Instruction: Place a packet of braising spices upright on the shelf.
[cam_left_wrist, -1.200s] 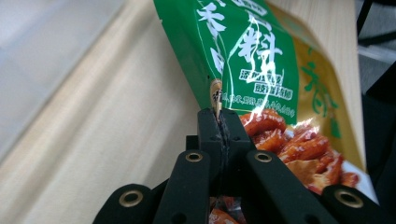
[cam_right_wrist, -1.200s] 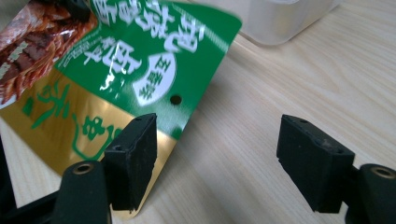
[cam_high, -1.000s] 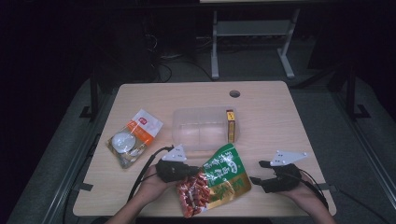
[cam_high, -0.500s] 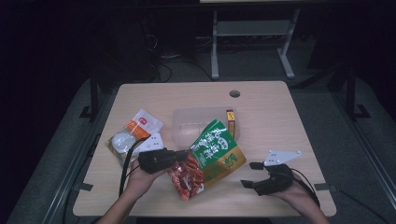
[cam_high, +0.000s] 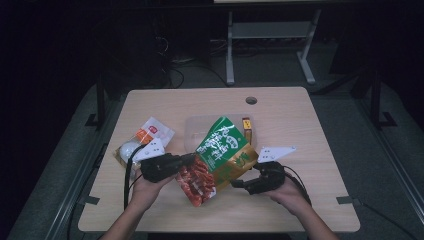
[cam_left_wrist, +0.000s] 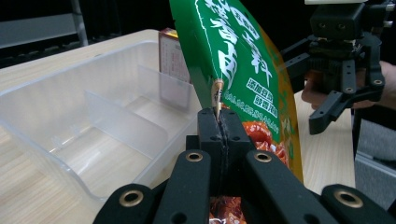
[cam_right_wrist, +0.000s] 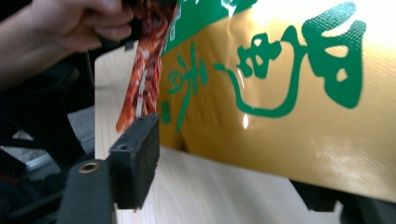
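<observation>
A green, yellow and red snack bag (cam_high: 222, 155) is held up on a slant above the table's front, its top leaning over a clear divided container (cam_high: 200, 131). My left gripper (cam_high: 187, 160) is shut on the bag's left edge. In the left gripper view the jaws (cam_left_wrist: 218, 114) pinch the bag's (cam_left_wrist: 238, 60) seam. My right gripper (cam_high: 240, 183) sits at the bag's lower right corner. Its jaws have just been closing and still stand apart. In the right gripper view the bag's yellow part (cam_right_wrist: 289, 93) hangs across the gap, clear of the left pad (cam_right_wrist: 135, 158), and hides the other jaw.
A small yellow and red box (cam_high: 246, 125) stands in the container's right end. A clear packet with a white ball and an orange label (cam_high: 142, 142) lies at the left. The wooden table (cam_high: 300, 125) has a cable hole (cam_high: 251, 100) at the back.
The bag has gone from lying flat at the front to standing tilted over the container, lifted by the left gripper. The right gripper has moved left up to the bag's corner.
</observation>
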